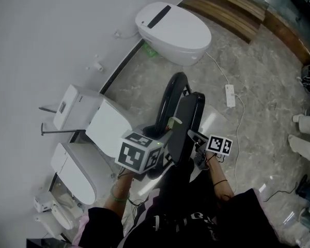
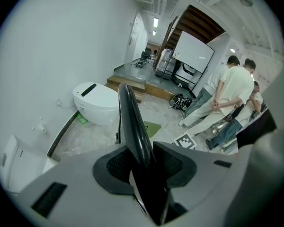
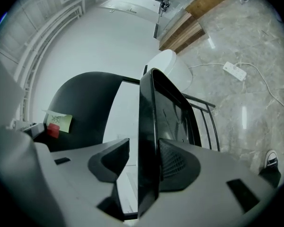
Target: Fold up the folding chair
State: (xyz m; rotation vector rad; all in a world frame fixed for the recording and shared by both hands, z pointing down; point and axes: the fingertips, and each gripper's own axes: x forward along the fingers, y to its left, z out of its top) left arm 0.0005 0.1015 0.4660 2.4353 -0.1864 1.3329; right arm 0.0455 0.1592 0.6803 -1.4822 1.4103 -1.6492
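One black folding chair (image 1: pixel 182 138) stands on the grey marble floor (image 1: pixel 258 71), close to the floor's wall-side edge, where a white ceramic toilet (image 1: pixel 175 27) sits. The flat black seat panel (image 1: pixel 190 119) is tipped up almost parallel to the arched black backrest (image 1: pixel 164 105). Judged: the fold is nearly complete, with a narrow wedge left to close.

Left gripper (image 2: pixel 143 154): jaws clamped on the backrest's thin edge, both pads against it.
Right gripper (image 3: pixel 146 146): jaws apart, straddling the seat panel. One pad bears on the glossy face. The other stands just off the opposite side, with wall showing in the gap.

To do the step well:
- Use the left grip on the backrest as the anchor.
- Press the seat in with the right along the hinge's arc, not sideways, so the thin black frame rails (image 3: pixel 206 122) do not twist.
- Close the right jaws on the panel first, since a one-sided push may slip on the gloss.
- Mind the yellow sticky note (image 3: pixel 58 121) on the backrest, which seems to sit inside the closing wedge.

Chair feet are hidden, so their contact with the floor cannot be told. A white power strip (image 1: pixel 230 95) lies well apart, toward the open floor.
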